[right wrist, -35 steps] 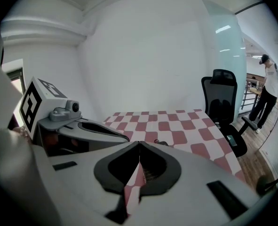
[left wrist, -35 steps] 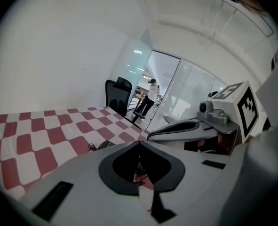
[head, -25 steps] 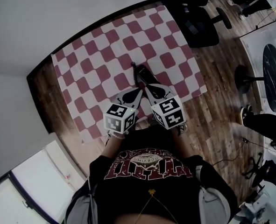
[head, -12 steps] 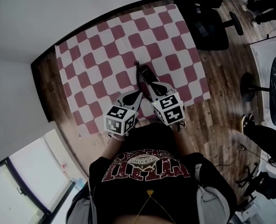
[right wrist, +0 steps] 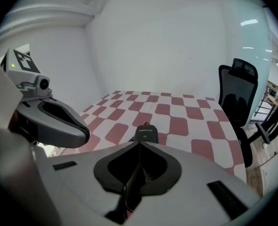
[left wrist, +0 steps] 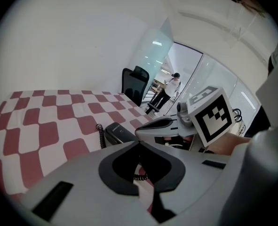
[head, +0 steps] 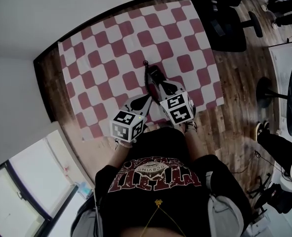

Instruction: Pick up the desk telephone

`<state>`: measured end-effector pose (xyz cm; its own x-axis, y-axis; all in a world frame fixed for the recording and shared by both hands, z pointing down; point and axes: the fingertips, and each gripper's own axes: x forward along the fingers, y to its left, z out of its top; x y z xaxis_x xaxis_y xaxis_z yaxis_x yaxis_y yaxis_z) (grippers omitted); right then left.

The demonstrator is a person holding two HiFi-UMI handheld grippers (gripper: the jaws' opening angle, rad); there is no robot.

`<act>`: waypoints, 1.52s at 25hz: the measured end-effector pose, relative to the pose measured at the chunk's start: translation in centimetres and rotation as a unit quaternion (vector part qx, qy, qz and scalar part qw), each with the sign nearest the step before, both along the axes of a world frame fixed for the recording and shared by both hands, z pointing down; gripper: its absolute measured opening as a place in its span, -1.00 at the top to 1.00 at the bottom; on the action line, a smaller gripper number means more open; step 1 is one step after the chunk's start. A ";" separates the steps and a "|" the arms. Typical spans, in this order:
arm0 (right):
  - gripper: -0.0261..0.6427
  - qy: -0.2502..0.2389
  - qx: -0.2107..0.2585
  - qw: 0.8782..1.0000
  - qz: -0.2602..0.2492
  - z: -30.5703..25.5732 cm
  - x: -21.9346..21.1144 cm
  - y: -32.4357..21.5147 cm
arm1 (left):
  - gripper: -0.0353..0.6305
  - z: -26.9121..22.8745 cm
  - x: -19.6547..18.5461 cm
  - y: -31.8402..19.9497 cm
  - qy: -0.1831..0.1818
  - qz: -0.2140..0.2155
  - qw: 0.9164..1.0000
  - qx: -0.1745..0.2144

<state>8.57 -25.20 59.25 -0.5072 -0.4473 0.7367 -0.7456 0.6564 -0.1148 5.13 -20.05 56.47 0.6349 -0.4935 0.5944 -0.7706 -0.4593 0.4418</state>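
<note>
Telephone (head: 154,77) lies on the checkered surface (head: 106,48), with its coiled cord (head: 146,72) along the telephone's left side in the head view. The right gripper (head: 158,86) is at the near end of the telephone, jaws clenched together on nothing. The left gripper (head: 147,97) sits just short of the telephone, on the cord side, likewise clenched and empty.

Likely faults: lowering closed jaws would push the telephone away rather than seize it, so the jaws must part first. A grasp catching only the cord would probably drag or swing the telephone.
</note>
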 end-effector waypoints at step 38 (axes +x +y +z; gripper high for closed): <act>0.09 0.045 -0.038 0.998 0.000 6.2 -0.6 -0.8 | 0.87 1.0 -3.1 3.1 0.006 -0.039 0.999 -0.031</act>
<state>7.99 -26.04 65.46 -0.4379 -0.3891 0.8105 -0.7555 0.6479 -0.0971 2.06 -16.96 57.50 0.6035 -0.5037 0.6181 -0.7972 -0.3693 0.4775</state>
